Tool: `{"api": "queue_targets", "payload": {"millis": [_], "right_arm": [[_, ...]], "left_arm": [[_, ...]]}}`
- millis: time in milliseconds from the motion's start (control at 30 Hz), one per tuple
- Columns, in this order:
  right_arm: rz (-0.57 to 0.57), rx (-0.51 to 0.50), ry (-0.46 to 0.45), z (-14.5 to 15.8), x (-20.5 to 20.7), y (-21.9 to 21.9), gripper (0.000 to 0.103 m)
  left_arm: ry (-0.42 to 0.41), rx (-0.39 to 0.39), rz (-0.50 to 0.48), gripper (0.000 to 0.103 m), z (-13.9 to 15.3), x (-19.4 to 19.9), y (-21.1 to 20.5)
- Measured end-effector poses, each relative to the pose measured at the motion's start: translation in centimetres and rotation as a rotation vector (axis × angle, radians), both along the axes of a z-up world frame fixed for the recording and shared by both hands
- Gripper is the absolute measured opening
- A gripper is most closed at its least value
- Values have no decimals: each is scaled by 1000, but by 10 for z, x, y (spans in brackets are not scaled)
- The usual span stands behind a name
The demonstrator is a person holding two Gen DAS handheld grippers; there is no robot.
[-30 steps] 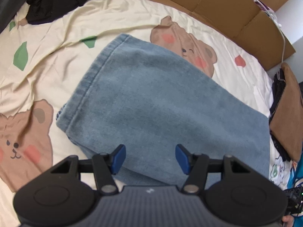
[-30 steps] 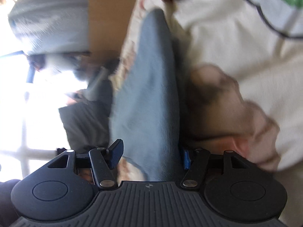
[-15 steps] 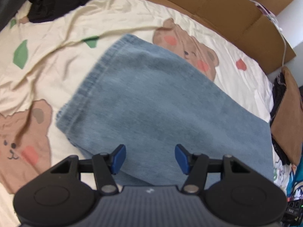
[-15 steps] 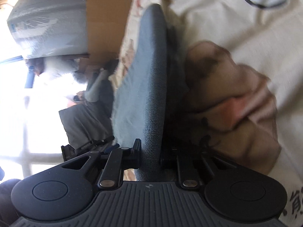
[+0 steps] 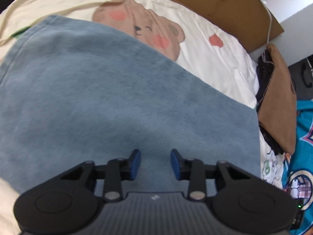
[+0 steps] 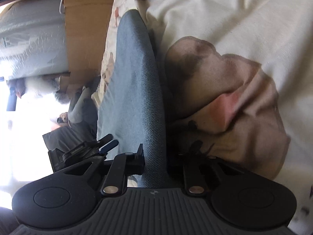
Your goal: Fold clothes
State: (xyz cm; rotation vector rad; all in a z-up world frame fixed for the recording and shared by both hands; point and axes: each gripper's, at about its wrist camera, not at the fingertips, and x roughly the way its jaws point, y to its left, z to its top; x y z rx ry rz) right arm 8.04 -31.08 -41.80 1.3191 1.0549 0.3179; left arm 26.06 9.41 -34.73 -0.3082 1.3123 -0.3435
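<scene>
Right gripper, apart a second ago, has now clamped on the folded denim edge at frame centre, while the left gripper, jaws apart, has dropped closer over the denim, so another fold looks imminent.

Daylit; left view motion-blurred, right view overexposed at left, fisheye-warped edges.

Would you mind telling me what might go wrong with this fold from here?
1. Only the right gripper is shut on the jeans, at a thick folded edge; the denim may slip out when lifted.
2. The left gripper hovers open above the jeans, so one-sided pulling could skew the fold.
3. The bedsheet bunches beside the grip and might get dragged along.
</scene>
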Motion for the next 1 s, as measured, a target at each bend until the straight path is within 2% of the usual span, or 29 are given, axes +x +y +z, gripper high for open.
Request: {"api": "queue_targets", "payload": {"millis": [233,367,500,567,600,833,1000], "right_arm": [[36,-97,8,28,6,7,16],[24,-169,29,43,7,9,16],[21,-181,-7,60,8,13,16],[20,-195,-1,64,8,13,16],[19,-202,5,65,8,13,16],[54,-234,0,78,16,19,16],[72,-264,-33,88,22,22,16]], "left_arm": [[16,-11,-29,30,-6,22,-23],[45,27,-42,24,-9,16,-32],[88,85,-92,20,-11,7,-35],[116,106,-66,7,-13,5,-30],[130,113,-57,5,-13,2,-28],[219,194,-111,5,-9,-24,-27],[243,293,-186,8,18,-28,-26]]}}
